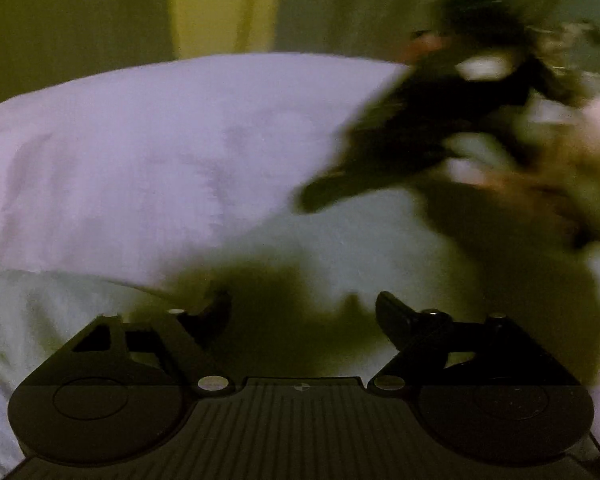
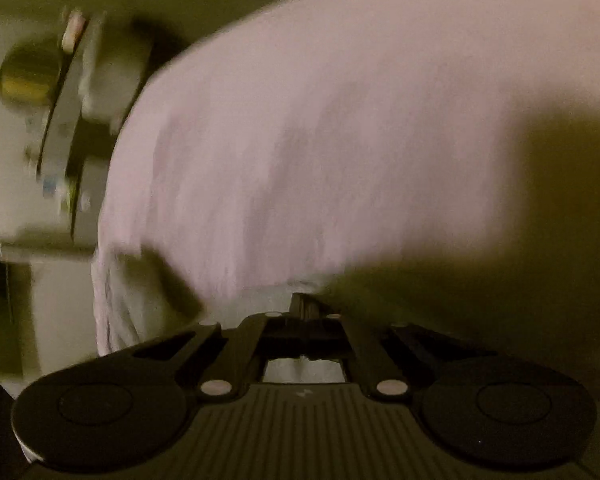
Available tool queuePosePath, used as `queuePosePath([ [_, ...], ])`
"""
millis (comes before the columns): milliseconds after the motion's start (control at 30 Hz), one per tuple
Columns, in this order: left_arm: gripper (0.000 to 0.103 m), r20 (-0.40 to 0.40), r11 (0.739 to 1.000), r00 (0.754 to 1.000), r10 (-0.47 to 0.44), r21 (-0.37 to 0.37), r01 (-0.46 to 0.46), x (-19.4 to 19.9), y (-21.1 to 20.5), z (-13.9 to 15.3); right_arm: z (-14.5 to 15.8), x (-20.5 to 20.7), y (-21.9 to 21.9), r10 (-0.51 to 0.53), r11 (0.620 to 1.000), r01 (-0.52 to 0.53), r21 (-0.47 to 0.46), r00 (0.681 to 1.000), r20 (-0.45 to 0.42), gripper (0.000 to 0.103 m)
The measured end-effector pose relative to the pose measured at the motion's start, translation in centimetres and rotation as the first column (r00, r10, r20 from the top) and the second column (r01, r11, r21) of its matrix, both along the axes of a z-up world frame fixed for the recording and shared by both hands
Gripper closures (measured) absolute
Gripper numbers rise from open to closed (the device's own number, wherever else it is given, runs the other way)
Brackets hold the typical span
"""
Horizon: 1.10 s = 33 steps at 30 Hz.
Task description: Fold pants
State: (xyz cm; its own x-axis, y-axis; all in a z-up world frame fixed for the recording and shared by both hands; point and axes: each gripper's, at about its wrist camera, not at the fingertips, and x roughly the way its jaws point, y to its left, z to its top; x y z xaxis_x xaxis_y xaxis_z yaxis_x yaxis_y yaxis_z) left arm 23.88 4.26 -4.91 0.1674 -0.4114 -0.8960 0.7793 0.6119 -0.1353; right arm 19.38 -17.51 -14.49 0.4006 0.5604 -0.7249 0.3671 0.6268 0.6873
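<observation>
Pale lilac-pink pants (image 1: 148,168) lie spread across a light bed surface (image 1: 360,236) in the left wrist view. My left gripper (image 1: 302,312) is open and empty, just above the pants' near edge. My right gripper (image 1: 384,160) shows blurred at the right of that view, reaching down to the cloth. In the right wrist view the right gripper (image 2: 305,306) is shut on an edge of the pants (image 2: 340,140), which fill most of the frame. The view is blurred and dim.
A yellowish curtain (image 1: 224,4) hangs behind the bed. In the right wrist view a blurred white stand with small objects (image 2: 60,120) stands at the left, beside the cloth.
</observation>
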Motion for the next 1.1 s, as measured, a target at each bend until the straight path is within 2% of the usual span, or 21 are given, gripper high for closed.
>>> queuePosePath([
  [67,0.046,-0.007,0.996,0.997,0.073,0.057,-0.073,1.9,0.3,-1.1,1.2,-0.7,-0.3,-0.028,0.999,0.029,-0.029,0.999,0.021,0.103],
  [100,0.060,-0.030,0.993,0.994,0.108,0.050,-0.106,3.0,0.9,-1.3,2.3,-1.3,0.1,-0.012,0.996,0.017,-0.087,0.998,0.065,0.097],
  [133,0.063,-0.072,0.989,0.986,0.149,0.022,-0.148,4.1,1.7,-1.4,3.3,-1.8,0.5,0.006,0.991,0.006,-0.131,0.996,0.092,0.095],
  [200,0.067,-0.181,0.969,0.955,0.233,-0.039,-0.243,6.4,3.6,-1.7,3.6,-2.4,0.5,0.031,0.997,-0.024,-0.074,0.995,0.093,0.095],
  [267,0.081,-0.226,0.942,0.923,0.312,-0.051,-0.331,7.7,5.4,-2.1,2.9,-2.9,0.6,0.077,0.997,-0.075,-0.027,0.994,0.075,0.095],
  [300,0.088,-0.224,0.929,0.909,0.352,-0.034,-0.369,8.3,6.1,-2.2,2.3,-2.9,0.9,0.094,0.995,-0.093,-0.024,0.994,0.059,0.095],
  [400,0.096,-0.050,0.899,0.898,0.437,0.070,-0.433,8.8,8.0,-1.6,1.5,-3.2,-0.4,0.076,0.993,-0.072,-0.093,0.997,0.034,0.101],
  [467,0.081,-0.029,0.917,0.917,0.397,0.031,-0.397,7.4,8.3,-0.3,3.3,-4.0,-1.9,0.009,0.964,0.009,-0.267,0.998,0.066,0.094],
  [500,0.055,-0.003,0.926,0.926,0.378,0.019,-0.378,6.4,7.9,0.3,4.3,-4.9,-2.8,-0.018,0.943,0.042,-0.330,0.997,0.075,0.087],
  [533,0.028,0.025,0.934,0.934,0.356,0.004,-0.356,5.2,7.2,1.0,5.2,-6.0,-3.4,-0.034,0.940,0.061,-0.334,0.996,0.087,0.084],
  [567,0.020,0.057,0.944,0.943,0.329,-0.016,-0.329,3.6,6.2,1.6,5.7,-7.0,-3.7,-0.029,0.955,0.058,-0.291,0.994,0.103,0.079],
  [633,0.016,0.104,0.967,0.961,0.256,-0.041,-0.253,0.7,4.2,2.3,6.4,-9.1,-3.3,0.016,0.980,0.009,-0.199,0.992,0.123,0.061],
  [733,0.015,0.091,0.988,0.984,0.156,-0.022,-0.155,-3.5,0.9,0.8,5.8,-11.4,-0.4,0.111,0.981,-0.093,-0.173,0.989,0.097,0.061],
  [833,0.015,0.037,0.994,0.997,0.072,0.084,-0.075,-7.0,-1.1,-1.9,3.9,-12.3,0.5,0.132,0.982,-0.123,-0.140,0.990,0.057,0.062],
  [867,0.015,0.039,0.987,0.998,0.058,0.150,-0.063,-8.1,-1.6,-3.1,3.5,-12.5,0.0,0.111,0.981,-0.102,-0.167,0.993,0.048,0.066],
  [900,0.012,0.058,0.972,0.997,0.048,0.227,-0.060,-9.0,-1.8,-4.3,3.3,-12.6,-0.8,0.080,0.976,-0.069,-0.205,0.996,0.048,0.080],
  [933,0.006,0.075,0.964,0.996,0.054,0.255,-0.071,-9.8,-1.7,-5.0,3.6,-12.8,-1.5,0.034,0.967,-0.020,-0.255,0.998,0.048,0.088],
  [967,0.006,0.082,0.962,0.994,0.071,0.257,-0.090,-10.3,-1.4,-5.2,4.4,-13.8,-2.3,-0.018,0.945,0.034,-0.326,0.998,0.054,0.088],
  [1000,0.005,0.072,0.964,0.994,0.082,0.248,-0.098,-10.9,-1.0,-5.1,5.6,-14.7,-2.8,-0.040,0.917,0.069,-0.392,0.996,0.080,0.080],
  [1067,0.005,0.030,0.963,0.998,0.058,0.260,-0.064,-11.8,-0.8,-5.0,8.6,-17.8,-3.5,-0.041,0.825,0.123,-0.551,0.986,0.159,0.062],
  [1100,0.005,0.020,0.961,0.999,0.047,0.274,-0.051,-12.4,-0.6,-5.1,10.0,-19.2,-3.5,-0.039,0.807,0.150,-0.571,0.979,0.202,0.052],
])
